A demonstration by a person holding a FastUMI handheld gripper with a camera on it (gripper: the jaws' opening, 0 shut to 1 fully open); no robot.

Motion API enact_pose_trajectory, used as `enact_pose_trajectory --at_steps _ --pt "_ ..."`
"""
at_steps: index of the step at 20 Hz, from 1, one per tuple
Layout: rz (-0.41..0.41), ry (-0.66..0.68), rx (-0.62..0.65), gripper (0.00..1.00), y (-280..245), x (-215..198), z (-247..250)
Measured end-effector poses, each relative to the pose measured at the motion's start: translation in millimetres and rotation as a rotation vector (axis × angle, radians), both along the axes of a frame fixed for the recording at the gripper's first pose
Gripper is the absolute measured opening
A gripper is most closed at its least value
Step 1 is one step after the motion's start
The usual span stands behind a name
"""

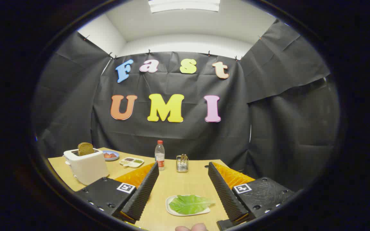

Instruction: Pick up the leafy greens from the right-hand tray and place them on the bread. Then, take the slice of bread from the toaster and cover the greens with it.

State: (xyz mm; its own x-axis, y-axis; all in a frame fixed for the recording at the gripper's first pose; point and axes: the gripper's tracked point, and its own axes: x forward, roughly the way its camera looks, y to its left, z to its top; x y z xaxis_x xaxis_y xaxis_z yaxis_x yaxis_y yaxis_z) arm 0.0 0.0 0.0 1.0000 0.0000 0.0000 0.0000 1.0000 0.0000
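Green leafy greens (189, 204) lie on a white tray (171, 208) between the wide-apart fingers of the gripper (183, 189). A bread slice (85, 149) pokes from the toaster (86, 166), middle left.

Claw (182, 189): ridged finger pads, square coded markers, screwed housings either side.

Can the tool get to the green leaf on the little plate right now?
Probably yes. The tool is open, and the green leaf lies on its white plate on the table between the two fingers, with nothing over it. The toaster and bottle stand well aside.
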Motion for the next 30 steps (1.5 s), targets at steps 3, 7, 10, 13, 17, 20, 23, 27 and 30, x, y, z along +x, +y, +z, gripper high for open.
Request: enact_pose_trajectory --at_steps 3,7,10,13,17,20,23,27,30 --pt "0.009 0.002 -0.001 0.95 5 -1 -1" --pt "0.018 -0.003 -0.011 0.95 10 -2 -2" --pt "0.023 0.006 -0.007 0.95 13 -2 -4" --pt "0.027 0.018 -0.005 0.95 14 -2 -8" --pt "0.029 0.018 -0.016 0.95 14 -5 -7" --pt "0.016 0.016 -0.034 0.95 7 -6 -7" --pt "0.005 0.018 -0.025 0.95 1 -7 -9" --pt "-0.007 0.024 -0.013 0.95 -6 -7 -14" --pt "-0.027 0.029 -0.017 0.95 -17 -6 -21"
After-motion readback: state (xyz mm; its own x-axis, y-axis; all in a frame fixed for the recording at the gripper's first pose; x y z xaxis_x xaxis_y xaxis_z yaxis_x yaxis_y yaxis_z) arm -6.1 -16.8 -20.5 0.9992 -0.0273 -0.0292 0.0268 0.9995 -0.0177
